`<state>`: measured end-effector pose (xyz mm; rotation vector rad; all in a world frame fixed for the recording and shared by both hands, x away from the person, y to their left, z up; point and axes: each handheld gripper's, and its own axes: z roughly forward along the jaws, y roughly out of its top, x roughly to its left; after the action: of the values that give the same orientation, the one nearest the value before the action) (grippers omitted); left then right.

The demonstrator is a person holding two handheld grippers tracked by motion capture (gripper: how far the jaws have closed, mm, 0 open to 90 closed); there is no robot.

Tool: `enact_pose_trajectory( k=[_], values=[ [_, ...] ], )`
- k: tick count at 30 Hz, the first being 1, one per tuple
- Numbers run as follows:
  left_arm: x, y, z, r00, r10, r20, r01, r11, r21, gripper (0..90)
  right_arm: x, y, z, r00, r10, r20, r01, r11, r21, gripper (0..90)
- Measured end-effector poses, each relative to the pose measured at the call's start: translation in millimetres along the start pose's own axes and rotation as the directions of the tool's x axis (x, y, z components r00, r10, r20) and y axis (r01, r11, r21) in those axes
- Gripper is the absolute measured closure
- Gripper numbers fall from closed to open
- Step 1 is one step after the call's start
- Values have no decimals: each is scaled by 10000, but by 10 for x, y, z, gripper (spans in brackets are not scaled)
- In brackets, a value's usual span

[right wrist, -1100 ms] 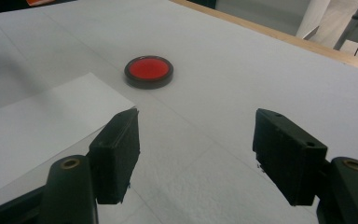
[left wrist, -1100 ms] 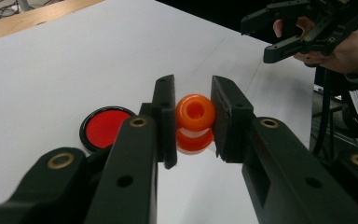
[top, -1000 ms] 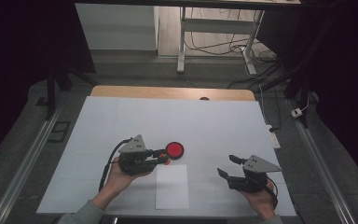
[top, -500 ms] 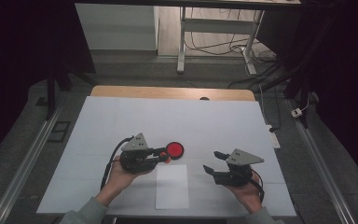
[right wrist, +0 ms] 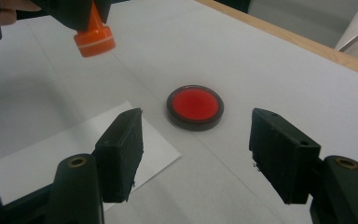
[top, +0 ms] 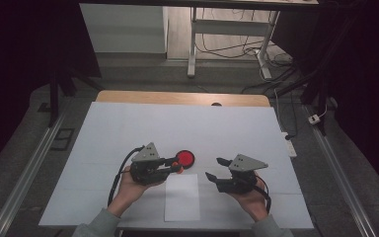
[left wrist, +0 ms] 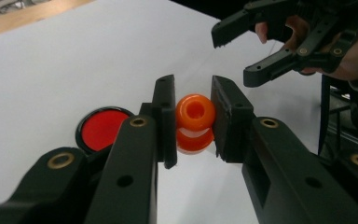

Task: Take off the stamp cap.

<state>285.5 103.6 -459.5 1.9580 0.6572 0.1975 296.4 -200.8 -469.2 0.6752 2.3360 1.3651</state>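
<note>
Orange stamp (left wrist: 195, 122) with pale band, red pad (right wrist: 195, 107) – dark-rimmed, perhaps black – white sheet (top: 182, 196)

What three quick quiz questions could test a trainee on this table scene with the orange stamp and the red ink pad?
1. True or false: the left gripper is shut on the orange stamp.
2. Which lies nearest the red ink pad? A) white sheet of paper B) wooden table edge C) metal rail
3. Fill in: the right gripper has its jaws ____, with nothing between them.

Key:
1. True; its jaws press the stamp on both sides, lifted above the table.
2. A; the sheet lies just in front of the pad, toward the person.
3. Open; they have just been closing a little.
</note>
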Motion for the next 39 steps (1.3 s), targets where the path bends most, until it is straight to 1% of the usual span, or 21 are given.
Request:
enact_pose_trajectory(
  k=[1,3,5,9,11,13,15,17,20,28,36,39],
  values=[
    [-1,-8,5,10000,59,-64,-58,10000,56,720,10,-2,13,10000,-21,-38,21,10000,22,346],
    [8,-26,20,9999,-87,51,87,10000,23,720,36,-6,44,9999,-11,-160,12,10000,15,346],
    [6,-37,44,9999,-88,73,88,9999,81,720,66,-9,85,9995,-54,-300,53,10000,-55,346],
    [18,-43,80,9999,-104,76,103,9999,136,720,122,-7,162,9982,-267,-545,267,9996,5,345],
    [31,-45,94,9999,-88,63,87,9998,193,720,148,-2,192,9974,-397,-609,405,9991,116,346],
    [47,-46,103,9998,-181,72,180,9997,173,720,169,-2,226,9955,-492,-807,504,9986,133,345],
    [58,-45,108,9994,-296,173,293,9995,126,720,190,3,249,9944,-623,-856,638,9978,151,345],
    [49,-43,111,9994,-288,172,286,9995,137,720,211,11,266,9935,-660,-930,668,9978,54,345],
    [39,-40,113,9991,-334,268,330,9994,130,720,254,21,271,9923,-728,-1005,738,9973,59,343],
    [-3,-31,131,9988,-298,389,293,9995,154,720,373,42,362,9869,-1001,-1264,1031,9945,177,339],
    [-17,-38,156,9987,-278,426,268,9994,241,720,465,49,484,9837,-1137,-1394,1189,9925,292,337],
    [-18,-39,164,9985,-299,462,288,9993,248,720,484,51,515,9841,-1120,-1380,1183,9922,385,338]
  ],
)
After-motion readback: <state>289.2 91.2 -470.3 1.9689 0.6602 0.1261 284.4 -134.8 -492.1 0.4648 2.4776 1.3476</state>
